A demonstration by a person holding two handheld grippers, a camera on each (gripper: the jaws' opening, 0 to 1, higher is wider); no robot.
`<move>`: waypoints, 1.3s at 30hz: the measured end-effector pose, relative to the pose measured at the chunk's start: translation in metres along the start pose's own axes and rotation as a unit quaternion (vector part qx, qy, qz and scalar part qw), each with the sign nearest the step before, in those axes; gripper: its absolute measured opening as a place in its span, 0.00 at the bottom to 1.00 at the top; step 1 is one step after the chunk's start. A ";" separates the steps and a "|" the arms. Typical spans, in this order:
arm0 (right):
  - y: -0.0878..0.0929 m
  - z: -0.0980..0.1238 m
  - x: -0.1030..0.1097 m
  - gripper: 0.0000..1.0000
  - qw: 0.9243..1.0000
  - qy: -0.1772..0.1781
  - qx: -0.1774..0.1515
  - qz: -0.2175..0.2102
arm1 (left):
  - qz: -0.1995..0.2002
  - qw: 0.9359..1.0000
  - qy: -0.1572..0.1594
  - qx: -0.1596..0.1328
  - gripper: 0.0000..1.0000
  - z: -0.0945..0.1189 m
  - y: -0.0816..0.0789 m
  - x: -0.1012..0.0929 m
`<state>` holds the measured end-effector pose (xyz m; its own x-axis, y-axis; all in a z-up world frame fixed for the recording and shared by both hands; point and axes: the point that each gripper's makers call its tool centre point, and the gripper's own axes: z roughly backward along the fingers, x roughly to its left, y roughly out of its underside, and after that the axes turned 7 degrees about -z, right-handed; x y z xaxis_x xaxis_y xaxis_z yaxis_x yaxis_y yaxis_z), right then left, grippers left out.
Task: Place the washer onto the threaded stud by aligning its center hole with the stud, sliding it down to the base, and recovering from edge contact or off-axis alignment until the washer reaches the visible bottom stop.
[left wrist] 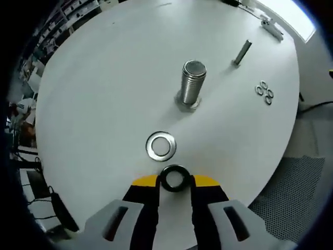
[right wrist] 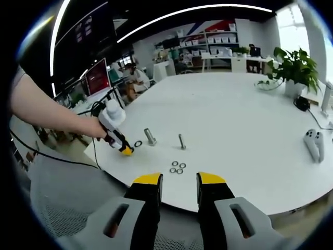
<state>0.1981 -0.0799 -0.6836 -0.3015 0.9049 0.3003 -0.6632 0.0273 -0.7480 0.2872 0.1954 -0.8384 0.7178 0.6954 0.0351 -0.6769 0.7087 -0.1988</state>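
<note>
Up close, the left tool [left wrist: 176,179] grips a dark washer [left wrist: 175,178] between its yellow tips, just above the white counter [left wrist: 93,104]. Just beyond it a second, silver washer [left wrist: 161,145] lies flat on the counter, and farther on the thick threaded stud [left wrist: 192,82] stands upright on its base. A thinner bolt [left wrist: 241,52] and three small washers [left wrist: 264,92] sit off to the side. The right tool [right wrist: 179,182] hangs narrowly parted and empty near the counter's edge.
</note>
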 end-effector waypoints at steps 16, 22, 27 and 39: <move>0.000 0.000 -0.001 0.28 1.000 0.003 -0.002 0.001 | 0.019 1.000 -0.005 0.002 0.20 0.001 -0.001 0.000; -0.001 0.001 -0.001 0.28 1.000 0.002 -0.004 0.000 | 0.045 0.999 -0.012 -0.008 0.20 0.001 -0.001 -0.002; -0.001 0.001 -0.001 0.28 1.000 0.003 -0.003 0.000 | 0.042 0.999 -0.007 -0.011 0.19 0.001 0.001 -0.003; 0.000 0.000 0.000 0.27 1.000 0.000 0.000 0.003 | -0.015 1.000 0.004 0.006 0.19 0.002 0.002 -0.011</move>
<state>0.1980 -0.0800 -0.6832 -0.3049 0.9055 0.2952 -0.6612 0.0219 -0.7499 0.2773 0.1896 -0.8377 0.7395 0.6724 0.0328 -0.6566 0.7312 -0.1850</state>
